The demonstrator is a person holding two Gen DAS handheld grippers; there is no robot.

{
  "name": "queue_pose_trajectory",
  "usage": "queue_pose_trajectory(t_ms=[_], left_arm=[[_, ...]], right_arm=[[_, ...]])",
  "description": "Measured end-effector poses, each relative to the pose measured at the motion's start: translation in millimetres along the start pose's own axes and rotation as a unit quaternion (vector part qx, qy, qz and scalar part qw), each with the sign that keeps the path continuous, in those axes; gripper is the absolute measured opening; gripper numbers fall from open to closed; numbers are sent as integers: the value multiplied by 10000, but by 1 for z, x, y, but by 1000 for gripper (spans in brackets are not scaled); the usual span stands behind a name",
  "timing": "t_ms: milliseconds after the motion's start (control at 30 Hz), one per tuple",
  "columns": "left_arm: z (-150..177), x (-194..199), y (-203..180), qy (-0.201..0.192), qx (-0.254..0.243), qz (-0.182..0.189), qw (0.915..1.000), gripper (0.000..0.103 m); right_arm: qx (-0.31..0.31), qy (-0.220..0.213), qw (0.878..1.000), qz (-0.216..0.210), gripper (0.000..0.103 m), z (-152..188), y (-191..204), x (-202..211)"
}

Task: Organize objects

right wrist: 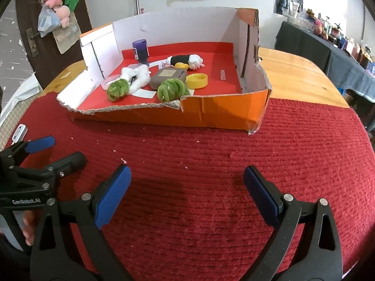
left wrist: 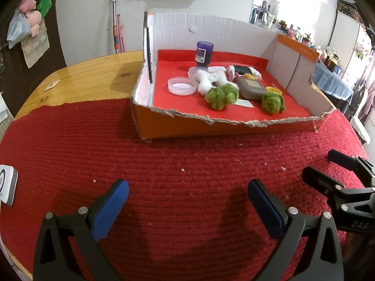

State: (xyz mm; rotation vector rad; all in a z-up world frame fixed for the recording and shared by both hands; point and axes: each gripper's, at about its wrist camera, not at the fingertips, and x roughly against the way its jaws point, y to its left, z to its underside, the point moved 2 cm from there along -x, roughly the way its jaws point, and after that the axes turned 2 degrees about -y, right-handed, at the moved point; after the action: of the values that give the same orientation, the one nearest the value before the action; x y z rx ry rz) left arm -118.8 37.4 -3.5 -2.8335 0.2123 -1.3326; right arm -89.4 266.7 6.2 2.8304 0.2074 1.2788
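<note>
Both hand-held grippers, left (left wrist: 187, 193) and right (right wrist: 187, 179), hover with fingers apart and empty over the red mat (left wrist: 175, 164), apparently between moves. The objects, including a purple bottle (left wrist: 204, 53) and green pompoms (left wrist: 222, 96), sit gathered inside the torn box (right wrist: 211, 113).

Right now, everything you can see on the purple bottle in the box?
The purple bottle stands at the back of the cardboard box, on its red liner, apparently inverted: broad dark end up, narrower end down. It looks like plastic, with a white label on its side. Its base meets a clear container beside the white fluff. Neither claw is near it.
</note>
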Motion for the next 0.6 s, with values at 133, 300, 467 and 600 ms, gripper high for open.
queue_pose_trajectory(t_ms=[133,300,467,600], left_arm=[[1,-2,-1,43,-31,-63,10000,103],[0,-5,-2,89,-73,-123,9999,103],[0,-5,-1,100,-75,-114,9999,103],[0,-5,-1,105,-86,-108,9998,103]], right_arm=[[-25,21,10000,-7,98,0,-1,-2],[10,66,10000,7,100,1,1,-3],[-19,75,10000,-49,102,1,0,-3],[-44,66,9999,-81,103,1,0,-4]])
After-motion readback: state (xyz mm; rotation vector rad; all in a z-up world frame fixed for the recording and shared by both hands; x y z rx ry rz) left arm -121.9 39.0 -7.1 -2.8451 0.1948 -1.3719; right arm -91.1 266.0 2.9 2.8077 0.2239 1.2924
